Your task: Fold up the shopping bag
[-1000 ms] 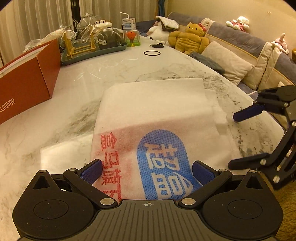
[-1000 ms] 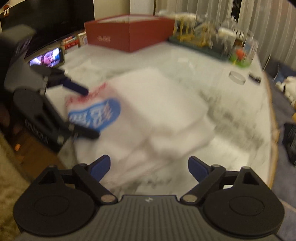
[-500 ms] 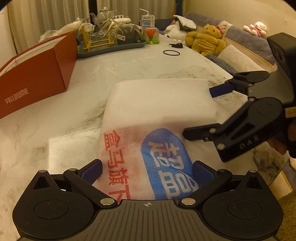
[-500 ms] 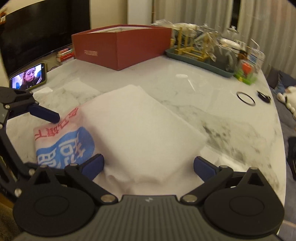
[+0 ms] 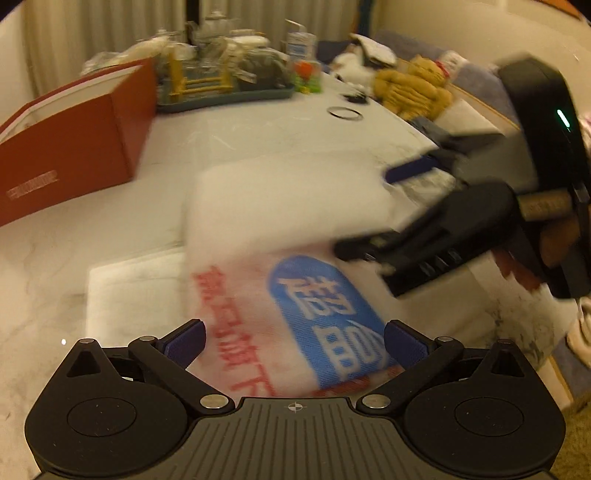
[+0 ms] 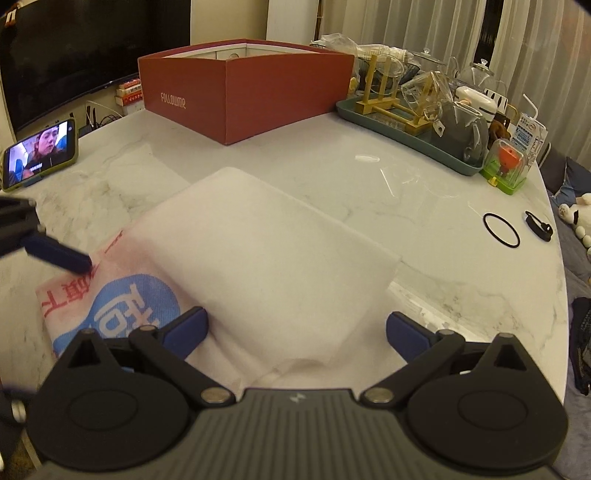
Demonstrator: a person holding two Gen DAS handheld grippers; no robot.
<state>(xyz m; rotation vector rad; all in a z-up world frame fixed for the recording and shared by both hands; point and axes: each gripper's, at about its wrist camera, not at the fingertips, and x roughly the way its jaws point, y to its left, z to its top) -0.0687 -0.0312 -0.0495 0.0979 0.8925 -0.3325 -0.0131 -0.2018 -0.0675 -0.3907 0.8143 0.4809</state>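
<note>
I'm in a home living room: my marble desk (image 6: 424, 206) stands beside a sofa (image 5: 476, 85) with plush toys (image 5: 410, 90), curtains (image 6: 413, 26) behind, a television (image 6: 66, 55) nearby.

The right gripper (image 6: 295, 328) has swung in from beyond the tabletop's (image 6: 443, 206) edge to sit over the near edge of the folded shopping bag (image 6: 258, 258), its jaws having just opened wider. The left gripper (image 5: 293, 338) seems slightly rolled, though its view is blurred.
</note>
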